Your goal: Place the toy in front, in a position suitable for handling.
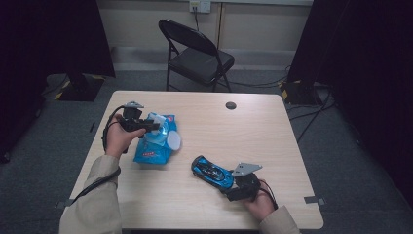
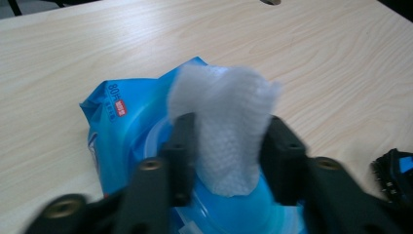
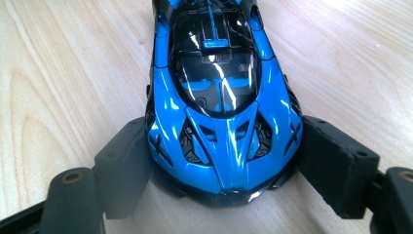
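The left tongs [image 2: 229, 141] pinch a white wet wipe [image 2: 226, 122] from the blue packet [image 1: 155, 146] near the bench's left edge. The right tongs [image 3: 224, 161] clamp the glossy blue toy car [image 3: 219, 97]; next, probably pull the wipe free

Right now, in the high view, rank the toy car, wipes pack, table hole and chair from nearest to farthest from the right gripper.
1. Toy car: between the right gripper's fingers, at its left.
2. Wipes pack: farther left, under the left gripper.
3. Table hole: near the far edge.
4. Chair: on the floor beyond the table.
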`<state>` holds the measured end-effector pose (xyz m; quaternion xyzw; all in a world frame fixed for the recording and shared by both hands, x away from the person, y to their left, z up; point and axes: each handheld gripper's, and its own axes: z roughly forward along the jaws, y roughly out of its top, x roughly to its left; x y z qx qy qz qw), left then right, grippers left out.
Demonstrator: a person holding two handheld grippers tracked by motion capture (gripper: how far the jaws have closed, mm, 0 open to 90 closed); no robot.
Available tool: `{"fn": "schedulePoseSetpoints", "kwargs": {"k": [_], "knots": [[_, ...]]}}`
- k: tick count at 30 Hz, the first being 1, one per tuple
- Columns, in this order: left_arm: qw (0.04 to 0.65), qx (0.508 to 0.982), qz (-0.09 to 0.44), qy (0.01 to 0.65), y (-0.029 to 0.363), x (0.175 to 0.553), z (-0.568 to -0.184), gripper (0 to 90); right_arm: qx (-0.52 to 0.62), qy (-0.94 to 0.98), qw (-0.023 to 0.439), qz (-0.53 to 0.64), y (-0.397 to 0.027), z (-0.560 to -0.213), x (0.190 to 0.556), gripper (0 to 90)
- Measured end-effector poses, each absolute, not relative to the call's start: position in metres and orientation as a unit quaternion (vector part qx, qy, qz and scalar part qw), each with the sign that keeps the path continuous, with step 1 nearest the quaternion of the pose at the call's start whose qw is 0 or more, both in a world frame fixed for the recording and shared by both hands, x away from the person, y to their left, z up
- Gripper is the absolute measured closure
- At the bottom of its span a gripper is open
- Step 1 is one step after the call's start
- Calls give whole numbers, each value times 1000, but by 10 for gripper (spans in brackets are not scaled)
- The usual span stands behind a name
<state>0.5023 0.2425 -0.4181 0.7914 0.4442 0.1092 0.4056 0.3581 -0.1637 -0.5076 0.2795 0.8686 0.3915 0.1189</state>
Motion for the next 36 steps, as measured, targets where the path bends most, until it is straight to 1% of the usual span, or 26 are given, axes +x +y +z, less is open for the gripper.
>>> {"fn": "schedulePoseSetpoints", "kwargs": {"k": [1,3,4,5,7,13,15,18,20,30,36], "knots": [[403,793,107,444,242,502,-417,701,280,869,119,392,-164,-508,358,235],[396,795,92,450,242,502,-415,829,280,869,119,392,-164,-508,358,235],[388,800,93,447,242,502,-413,879,280,869,119,392,-164,-508,358,236],[385,800,95,450,243,502,-412,891,280,869,119,392,-164,-508,358,236],[385,794,92,461,243,501,-409,896,280,869,119,392,-164,-508,358,236],[383,801,97,449,246,499,-392,898,280,868,119,392,-164,-508,358,235],[397,792,97,453,249,497,-383,899,280,868,119,392,-164,-508,358,235],[388,797,102,451,249,496,-376,898,280,868,119,391,-164,-508,358,235],[396,794,102,451,250,496,-373,899,280,868,118,391,-164,-508,358,235],[403,796,106,440,245,494,-348,899,280,868,119,391,-164,-508,358,235],[417,794,110,429,241,491,-332,899,280,869,119,391,-164,-508,358,235]]}}
